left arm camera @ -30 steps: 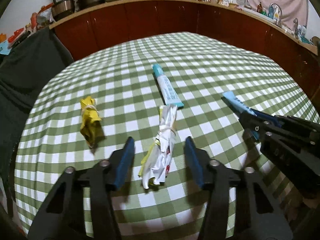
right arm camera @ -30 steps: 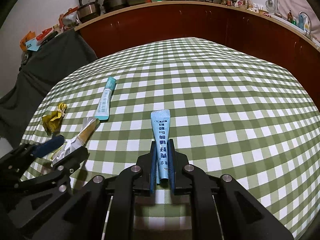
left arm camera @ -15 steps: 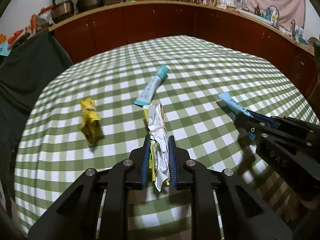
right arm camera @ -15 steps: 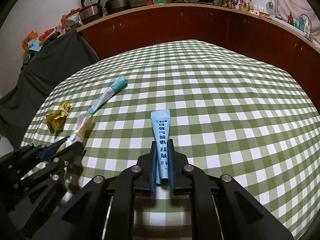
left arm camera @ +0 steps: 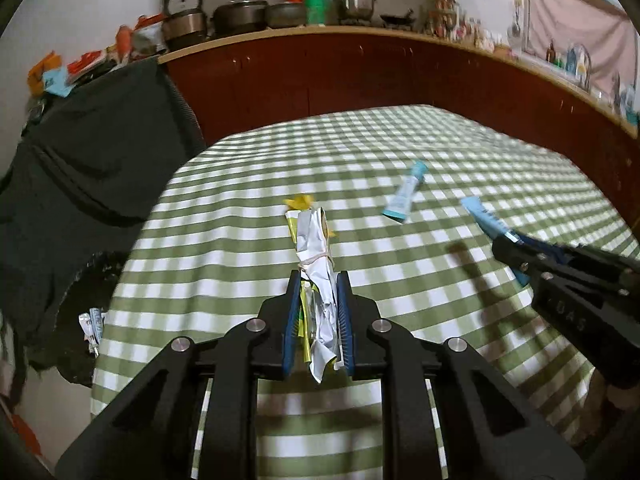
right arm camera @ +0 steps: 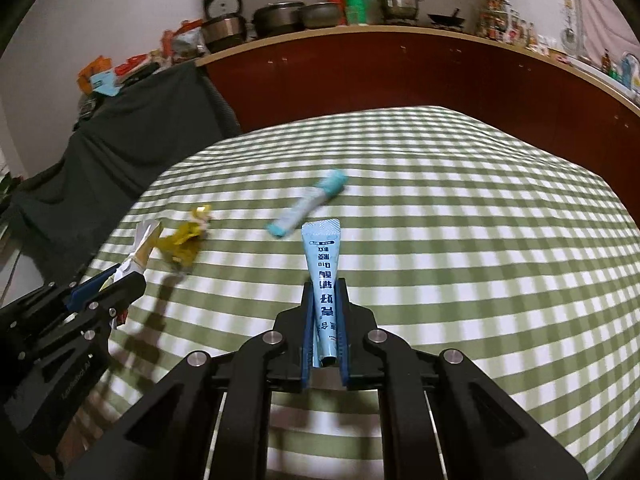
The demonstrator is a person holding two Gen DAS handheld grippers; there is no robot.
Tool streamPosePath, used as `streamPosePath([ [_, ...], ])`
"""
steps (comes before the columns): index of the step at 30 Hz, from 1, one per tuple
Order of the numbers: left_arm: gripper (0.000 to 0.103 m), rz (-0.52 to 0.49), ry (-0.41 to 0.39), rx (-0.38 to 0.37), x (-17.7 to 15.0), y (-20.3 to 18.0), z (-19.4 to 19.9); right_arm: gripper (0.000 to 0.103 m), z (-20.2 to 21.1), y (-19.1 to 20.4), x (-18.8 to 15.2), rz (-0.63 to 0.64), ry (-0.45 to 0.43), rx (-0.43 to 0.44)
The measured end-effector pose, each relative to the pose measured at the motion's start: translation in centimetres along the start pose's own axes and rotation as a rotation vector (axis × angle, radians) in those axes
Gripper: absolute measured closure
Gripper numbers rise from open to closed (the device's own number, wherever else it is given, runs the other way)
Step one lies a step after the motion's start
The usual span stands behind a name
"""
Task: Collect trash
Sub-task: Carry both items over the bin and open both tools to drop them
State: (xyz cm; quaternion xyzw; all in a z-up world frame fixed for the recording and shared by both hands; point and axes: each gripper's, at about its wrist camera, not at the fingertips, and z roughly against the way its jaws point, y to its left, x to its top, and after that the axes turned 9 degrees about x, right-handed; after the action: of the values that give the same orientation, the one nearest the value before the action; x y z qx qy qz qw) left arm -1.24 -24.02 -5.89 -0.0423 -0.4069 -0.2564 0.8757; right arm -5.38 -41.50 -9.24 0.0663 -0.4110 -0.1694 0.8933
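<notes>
Clamped narrowly at its lower end, a light, crushable wrapper [left arm camera: 316, 276] was held by the left gripper [left arm camera: 317, 320]; the right gripper [right arm camera: 324, 332], beside the wrapper, pinched a soft tube [right arm camera: 323, 276].

My right gripper [right arm camera: 325, 292] has its jaws clamped on a blue sachet [right arm camera: 323, 276]. A teal tube [right arm camera: 308, 204] and yellow wrapper [right arm camera: 184, 236] lie on the checked worktop [right arm camera: 480, 240] beyond.

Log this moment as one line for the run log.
left gripper: shut on crumpled wrapper | right gripper: shut on blue sachet | on tablecloth: blue tube, yellow wrapper
</notes>
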Motion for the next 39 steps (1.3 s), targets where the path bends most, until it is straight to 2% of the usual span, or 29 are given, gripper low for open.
streamPosePath([
  [14,0.086,0.204,0.013,0.247,-1.9,14.6,1.4,0.092,-3.7,12.7,1.3,0.158,0.008,0.200],
  [21,0.085,0.286,0.040,0.348,-2.9,21.2,0.6,0.092,-6.0,19.3,2.3,0.254,0.010,0.286],
  [30,0.085,0.339,0.081,0.403,-4.2,26.2,-2.1,0.092,-10.8,25.7,3.2,0.326,0.070,0.343],
  [39,0.085,0.347,0.091,0.408,-4.6,28.3,-4.5,0.092,-14.5,28.6,3.1,0.342,0.136,0.352],
])
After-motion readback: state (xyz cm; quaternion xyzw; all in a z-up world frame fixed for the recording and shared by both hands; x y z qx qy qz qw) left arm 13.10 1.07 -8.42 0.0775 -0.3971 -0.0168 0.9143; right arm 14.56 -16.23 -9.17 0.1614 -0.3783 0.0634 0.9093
